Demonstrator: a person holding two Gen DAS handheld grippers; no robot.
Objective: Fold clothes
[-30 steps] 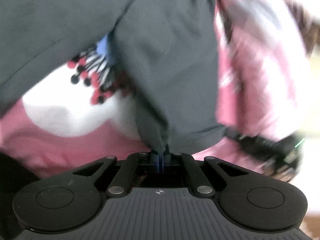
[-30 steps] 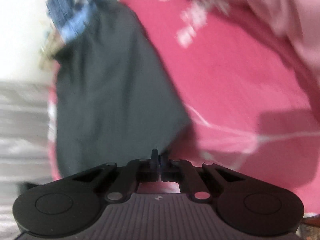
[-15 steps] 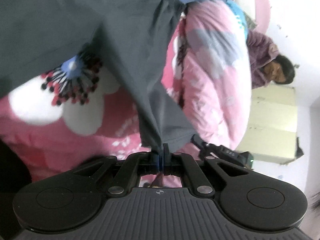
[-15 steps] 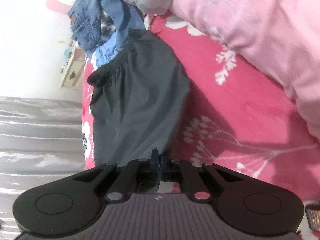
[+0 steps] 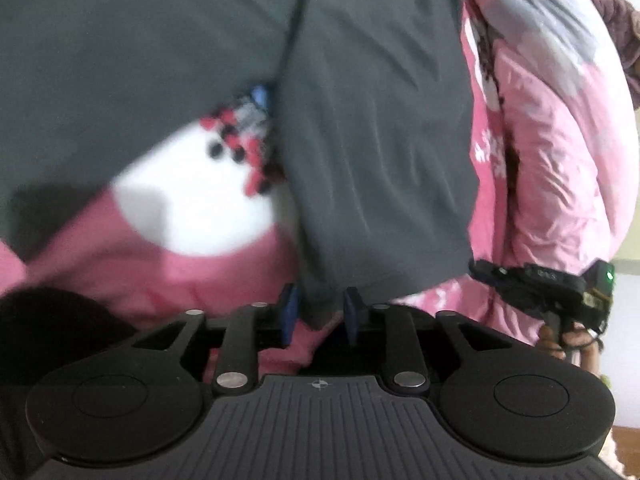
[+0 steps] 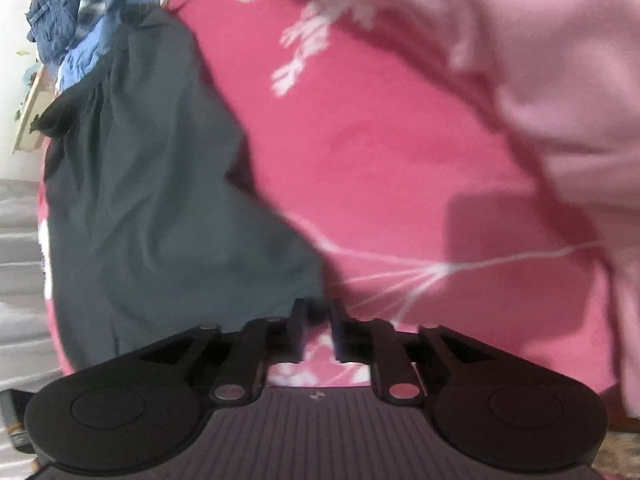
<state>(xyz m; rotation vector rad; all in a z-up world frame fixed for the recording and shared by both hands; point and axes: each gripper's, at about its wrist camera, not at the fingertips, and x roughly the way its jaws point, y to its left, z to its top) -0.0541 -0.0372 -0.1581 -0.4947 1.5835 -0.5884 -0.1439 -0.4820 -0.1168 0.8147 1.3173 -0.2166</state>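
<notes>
Both my tools, left tool (image 5: pixel 319 312) and right tool (image 6: pixel 318 322), are opening, releasing the dark grey shorts (image 5: pixel 360 140) at 12 o'clock so they lie flat on the bed (image 6: pixel 380 152) for folding.

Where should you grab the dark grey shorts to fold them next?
Best guess: the gathered waistband of the dark grey shorts, at the far end by the blue clothes. It is the thickest, bunched edge. Come down from above and pinch its two corners, since the shorts lie flat on the pink sheet.
</notes>
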